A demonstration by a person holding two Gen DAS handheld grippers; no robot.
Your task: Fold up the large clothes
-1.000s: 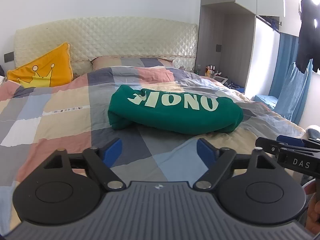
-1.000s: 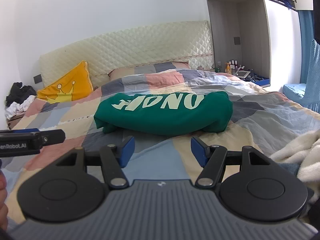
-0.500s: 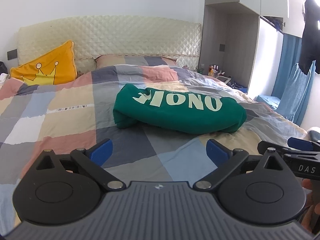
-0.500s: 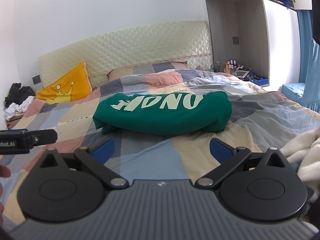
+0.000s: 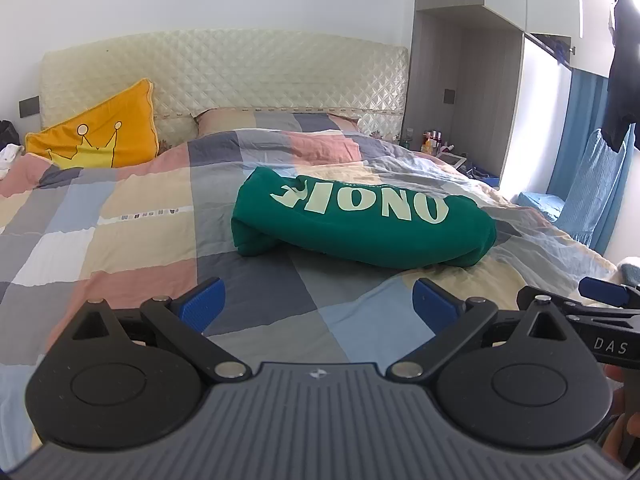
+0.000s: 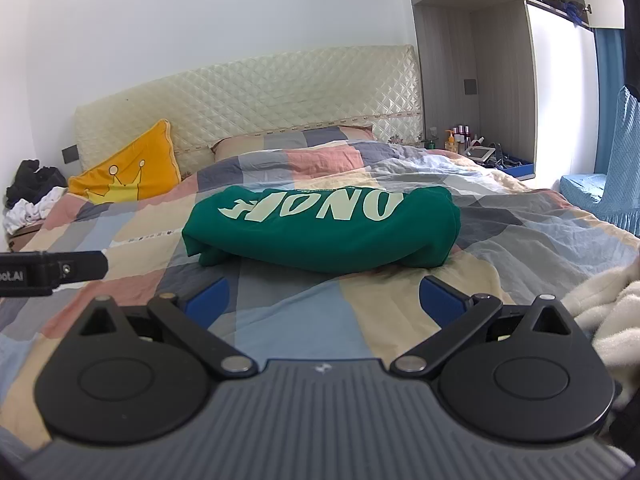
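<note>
I see the bed [image 5: 120, 248] under a patchwork quilt, stretching ahead of my fingers. On it, straight beyond both fingertips, lies the folded green sweatshirt [image 5: 360, 224]. A yellow crown cushion [image 5: 100, 140] leans far ahead-left; a white fluffy blanket [image 6: 608, 308] sits beside the right-hand finger.

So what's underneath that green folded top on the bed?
The green top lies on a patchwork quilt. The patches directly beneath it are covered, so nothing else can be seen there.

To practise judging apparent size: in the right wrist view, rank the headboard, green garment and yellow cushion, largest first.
1. Headboard
2. Green garment
3. Yellow cushion
The garment lies nearer the camera, so true sizes may differ.
</note>
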